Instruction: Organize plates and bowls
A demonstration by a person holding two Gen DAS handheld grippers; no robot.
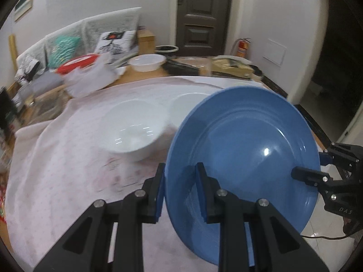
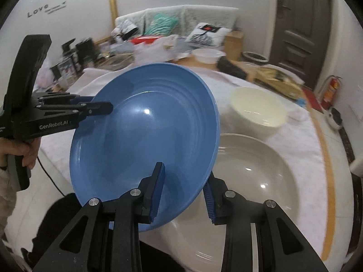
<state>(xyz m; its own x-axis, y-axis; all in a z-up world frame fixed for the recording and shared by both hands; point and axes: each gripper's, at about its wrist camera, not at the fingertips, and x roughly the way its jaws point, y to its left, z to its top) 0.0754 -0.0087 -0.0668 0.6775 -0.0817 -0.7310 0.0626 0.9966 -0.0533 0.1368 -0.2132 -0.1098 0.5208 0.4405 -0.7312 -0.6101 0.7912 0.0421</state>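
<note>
A blue plate hangs tilted above the cloth-covered table, held by both grippers at opposite rims. My left gripper is shut on its near-left rim in the left wrist view. My right gripper is shut on the other rim. A white bowl stands upright on the cloth beyond the plate. A large pale plate lies flat on the table under and to the right of the blue plate. Motion blurs the background.
A white plastic container, a red-lidded tub and clutter line the table's far side. A sofa with cushions, a dark door and a fire extinguisher stand behind. A person's hand grips the left handle.
</note>
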